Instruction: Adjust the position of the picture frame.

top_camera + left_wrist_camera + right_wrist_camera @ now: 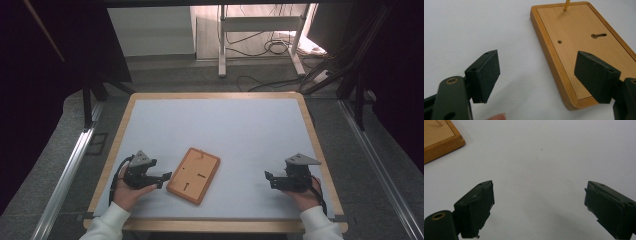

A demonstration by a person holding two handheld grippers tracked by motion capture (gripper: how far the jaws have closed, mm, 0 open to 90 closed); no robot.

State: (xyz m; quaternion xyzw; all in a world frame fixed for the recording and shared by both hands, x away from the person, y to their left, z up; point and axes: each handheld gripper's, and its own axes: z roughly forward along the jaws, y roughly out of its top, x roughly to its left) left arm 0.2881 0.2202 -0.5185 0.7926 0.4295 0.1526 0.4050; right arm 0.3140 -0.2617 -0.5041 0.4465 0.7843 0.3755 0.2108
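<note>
The flat rectangular wooden board (193, 175) with a thin upright peg lies untouched on the white surface (225, 130). The left claw (164, 178) sits just beside its near edge, apart and empty; the right claw (270, 180) waits well apart, also spread. Grasping remains.

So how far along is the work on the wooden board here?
Nothing looks done yet. The wooden board lies flat on the table, a thin peg upright at its far end. The left gripper sits beside it, open and empty; the right gripper is open, well apart. Grasping remains.
</note>
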